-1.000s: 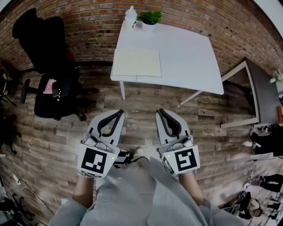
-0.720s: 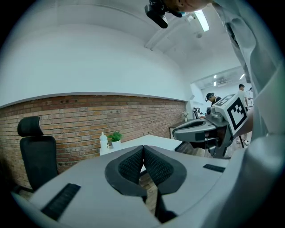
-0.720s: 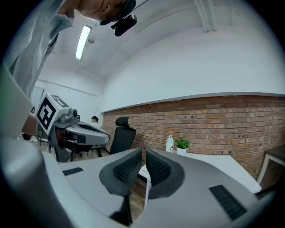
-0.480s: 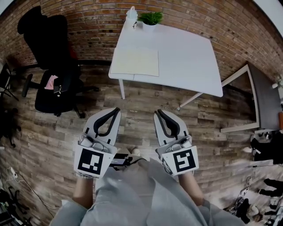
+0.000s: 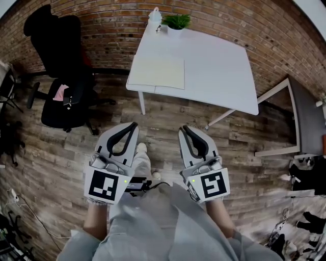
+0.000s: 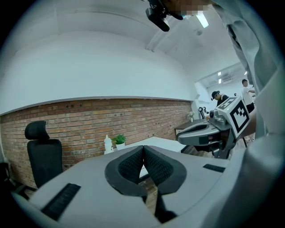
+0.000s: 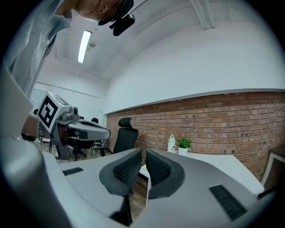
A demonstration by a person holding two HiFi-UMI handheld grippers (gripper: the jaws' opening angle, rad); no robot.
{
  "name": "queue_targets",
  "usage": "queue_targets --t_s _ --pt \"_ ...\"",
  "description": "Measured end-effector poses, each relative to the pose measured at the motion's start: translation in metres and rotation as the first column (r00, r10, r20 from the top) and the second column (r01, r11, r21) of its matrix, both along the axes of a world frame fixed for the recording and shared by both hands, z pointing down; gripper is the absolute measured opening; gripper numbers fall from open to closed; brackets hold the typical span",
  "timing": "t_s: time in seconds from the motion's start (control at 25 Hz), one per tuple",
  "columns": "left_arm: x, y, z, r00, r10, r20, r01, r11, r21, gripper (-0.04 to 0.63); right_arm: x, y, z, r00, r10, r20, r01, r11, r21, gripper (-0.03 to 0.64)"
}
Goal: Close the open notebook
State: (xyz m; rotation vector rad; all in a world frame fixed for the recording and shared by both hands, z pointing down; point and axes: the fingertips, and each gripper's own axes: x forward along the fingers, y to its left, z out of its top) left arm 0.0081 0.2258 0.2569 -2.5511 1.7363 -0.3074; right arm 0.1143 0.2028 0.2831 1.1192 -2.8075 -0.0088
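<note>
Lying open and flat, the notebook [image 5: 156, 72] sits on the near left part of the white counter [image 5: 219, 71], its pale pages close to the front edge. At the far edge of the counter, against the brick wall [image 5: 102, 30], a small potted plant [image 5: 177, 21] stands just beside a white bottle [image 5: 154, 15]. A black office chair [image 5: 61, 56] stands on the wooden floor [image 5: 168, 117] to the left of the counter, with something pink on its seat.

Both grippers hang over the floor in front of the person, well apart from the counter and the notebook, side by side and pointing roughly level toward the counter. The left gripper [image 5: 133, 124] has its fingers pressed together at the tips, with nothing between them. The right gripper [image 5: 183, 127] has its fingers drawn together too, with only a thin slit between the pads in the right gripper view, and they hold nothing. The person's grey sleeves show behind the marker cubes, and one pale shoe [image 5: 141, 149] shows on the floor between the two grippers.
</note>
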Motion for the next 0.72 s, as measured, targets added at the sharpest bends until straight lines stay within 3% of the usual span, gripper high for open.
queue_targets --t_s 0.32,0.72 --pt "-0.008 -0.038 0.0 0.999 0.038 0.0 -0.038 0.999 0.008 0.018 -0.009 -0.033 0.003 0.999 0.03 -0.012 -0.03 1.0 0.0 0.058" --pt "-0.045 -0.119 0.005 0.996 0.084 -0.005 -0.084 0.996 -0.001 0.018 -0.047 -0.108 0.007 0.997 0.06 -0.043 -0.06 0.998 -0.009 0.058"
